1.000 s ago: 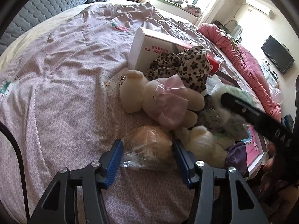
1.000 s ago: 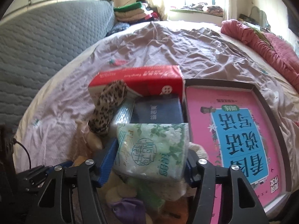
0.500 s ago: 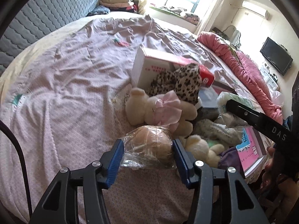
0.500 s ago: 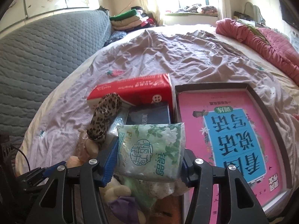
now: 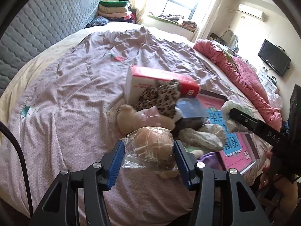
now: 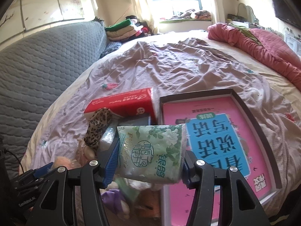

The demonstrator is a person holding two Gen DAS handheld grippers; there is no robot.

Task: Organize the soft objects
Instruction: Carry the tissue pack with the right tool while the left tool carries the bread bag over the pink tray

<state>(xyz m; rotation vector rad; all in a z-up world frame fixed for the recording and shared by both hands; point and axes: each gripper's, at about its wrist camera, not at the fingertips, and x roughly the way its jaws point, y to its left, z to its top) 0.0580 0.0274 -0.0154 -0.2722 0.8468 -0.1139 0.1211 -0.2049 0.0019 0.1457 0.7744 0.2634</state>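
Note:
My left gripper (image 5: 149, 161) is shut on a tan plush toy wrapped in clear plastic (image 5: 150, 146), held above the bed's front edge. My right gripper (image 6: 149, 163) is shut on a green-and-white pack of tissues (image 6: 150, 150), raised over the pile. Below lie a cream teddy bear with a pink bow (image 5: 135, 118), a leopard-print cloth (image 5: 160, 98), a grey-white plush (image 5: 203, 135) and a purple soft item (image 6: 111, 197). The right gripper's black body (image 5: 263, 130) crosses the right side of the left wrist view.
A red-and-white tissue box (image 6: 122, 103), a dark blue box (image 5: 190, 107) and a pink-and-blue book in a shallow tray (image 6: 216, 141) sit beside the pile on the mauve bedspread (image 5: 65, 103). A pink quilt (image 5: 244, 75) lines the right; folded clothes (image 6: 120, 30) sit by the grey headboard.
Both grippers have risen with their loads, so the pile on the bed looks smaller and farther below. The right gripper has shifted sideways, with more of the bed in sight beyond it.

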